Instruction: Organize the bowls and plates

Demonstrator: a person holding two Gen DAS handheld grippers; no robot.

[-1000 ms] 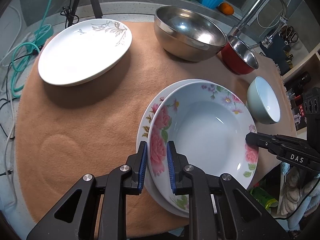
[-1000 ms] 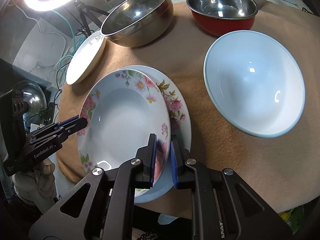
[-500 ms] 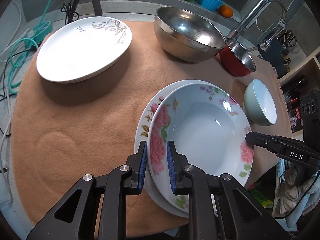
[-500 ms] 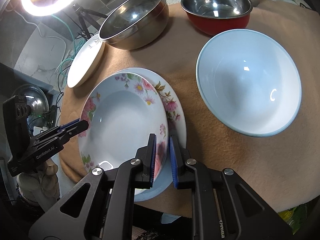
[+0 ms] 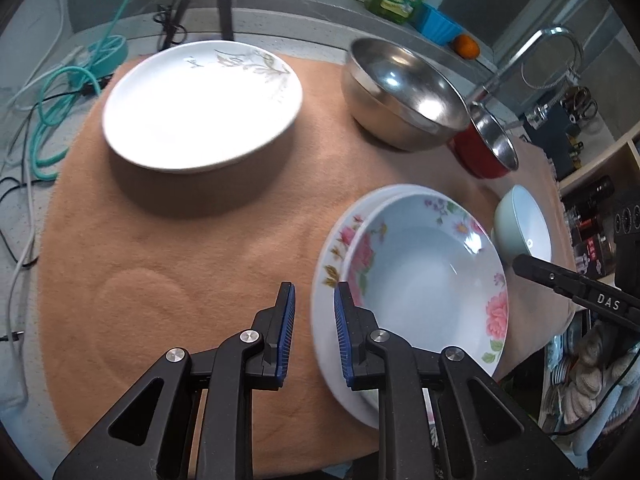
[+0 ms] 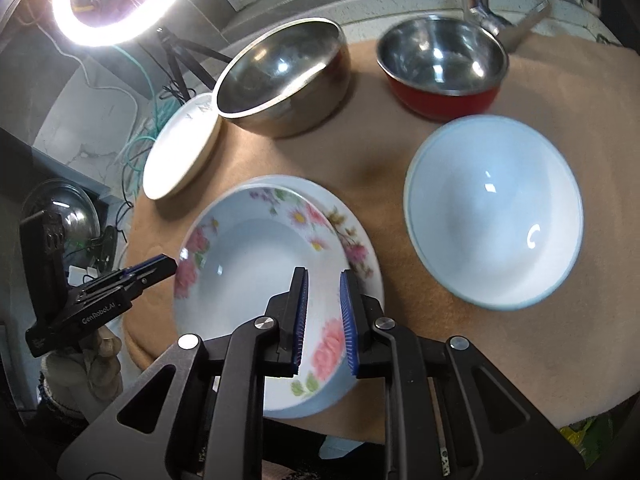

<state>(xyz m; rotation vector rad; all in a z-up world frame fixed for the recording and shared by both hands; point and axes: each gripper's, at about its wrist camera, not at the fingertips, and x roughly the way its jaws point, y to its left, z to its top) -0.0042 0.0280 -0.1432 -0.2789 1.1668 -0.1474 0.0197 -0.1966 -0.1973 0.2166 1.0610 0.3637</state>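
We are looking over a tan felt mat [image 5: 168,240] covering a round table beside a kitchen counter, with a ring light [image 6: 116,0] glowing at the far left in the right wrist view. The white plate [image 5: 200,104] with a faint leaf print is sitting at the mat's far left. Near us, the floral bowl [image 5: 432,280] is resting inside a floral plate [image 5: 332,256], slightly off centre. The steel mixing bowl [image 5: 400,96] is standing at the back, just beside a red saucepan [image 6: 440,68], and the pale blue bowl [image 6: 492,208] is lying to the right of the floral stack. Our left gripper [image 5: 314,332] is hovering at the stack's left edge, fingers spread and gripping nothing. Our right gripper [image 6: 324,320] is hanging over the bowl's near rim, fingers likewise parted.
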